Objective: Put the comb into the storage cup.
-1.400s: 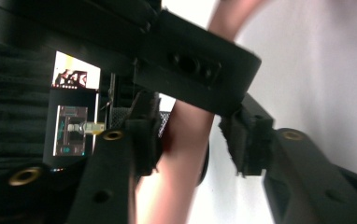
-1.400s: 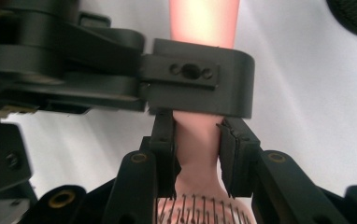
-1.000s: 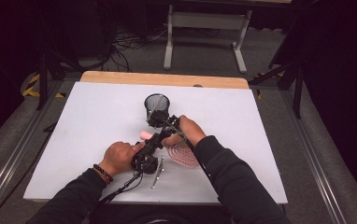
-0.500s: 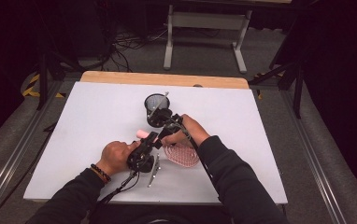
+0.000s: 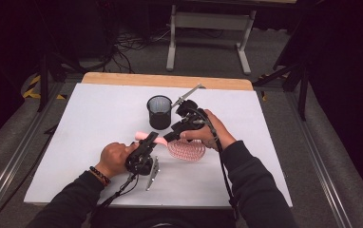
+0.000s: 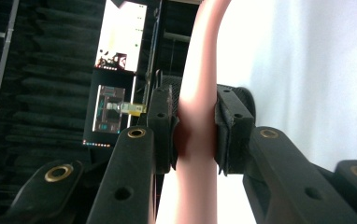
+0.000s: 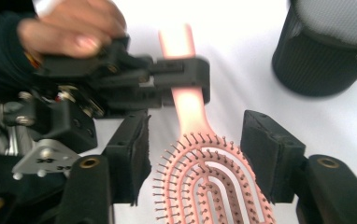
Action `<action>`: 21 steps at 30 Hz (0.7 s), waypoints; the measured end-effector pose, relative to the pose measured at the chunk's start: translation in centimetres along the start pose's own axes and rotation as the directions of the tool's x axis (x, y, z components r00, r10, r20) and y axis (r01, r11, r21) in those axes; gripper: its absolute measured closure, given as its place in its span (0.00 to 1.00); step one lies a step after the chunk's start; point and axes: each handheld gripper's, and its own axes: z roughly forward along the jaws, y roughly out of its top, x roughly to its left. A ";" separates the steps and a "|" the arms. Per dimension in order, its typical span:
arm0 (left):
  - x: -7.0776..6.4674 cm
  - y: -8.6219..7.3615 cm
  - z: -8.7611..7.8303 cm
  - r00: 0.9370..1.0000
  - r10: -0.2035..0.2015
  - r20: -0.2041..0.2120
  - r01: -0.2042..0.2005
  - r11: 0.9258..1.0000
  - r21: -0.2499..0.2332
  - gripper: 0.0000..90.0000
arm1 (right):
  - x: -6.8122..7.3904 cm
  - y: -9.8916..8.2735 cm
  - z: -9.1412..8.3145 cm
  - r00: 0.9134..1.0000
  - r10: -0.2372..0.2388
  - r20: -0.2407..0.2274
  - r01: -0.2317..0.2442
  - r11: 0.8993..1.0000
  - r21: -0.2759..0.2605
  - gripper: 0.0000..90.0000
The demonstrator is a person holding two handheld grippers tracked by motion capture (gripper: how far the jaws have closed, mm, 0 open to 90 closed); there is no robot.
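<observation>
White table (image 5: 75,142) at centre frame in the high view, wooden strip along its far edge, dark floor and a grey metal stand across the top. Pink hairbrush (image 5: 182,148) lying just below centre, bristle head to the right, handle running left. Left gripper (image 5: 147,142) clenched on the handle; in the left gripper view, pink handle (image 6: 200,116) rising up the middle, pinched between both black pads. Right gripper (image 5: 172,135) above the brush head at centre, jaws just been opening, released; in the right gripper view, pads (image 7: 134,149) standing apart on either side of the bristle head (image 7: 209,182), not pressing on it, bristles facing the camera. Same view: left gripper (image 7: 186,81) across the upper middle, clamped around the handle, a hand (image 7: 69,28) on it at upper left. Black mesh cup (image 5: 159,111) upright above centre, just beyond the grippers; upper right corner in the right gripper view (image 7: 326,51).
</observation>
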 end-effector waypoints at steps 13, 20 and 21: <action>0.6 -0.4 -0.5 0.999 -0.005 -0.037 0.004 1.000 -0.009 0.79 | -1.0 -5.2 -5.5 0.947 -0.074 0.313 0.185 0.921 -0.343 0.42; 1.4 -0.5 -1.0 0.998 -0.051 -0.047 0.049 0.998 -0.028 0.79 | -1.6 -10.0 -5.5 0.894 -0.054 0.445 0.259 0.873 -0.413 0.37; 1.7 -0.7 -1.1 0.995 -0.090 -0.043 0.088 0.995 -0.049 0.79 | -1.7 -10.6 -5.4 0.882 -0.053 0.469 0.275 0.865 -0.420 0.37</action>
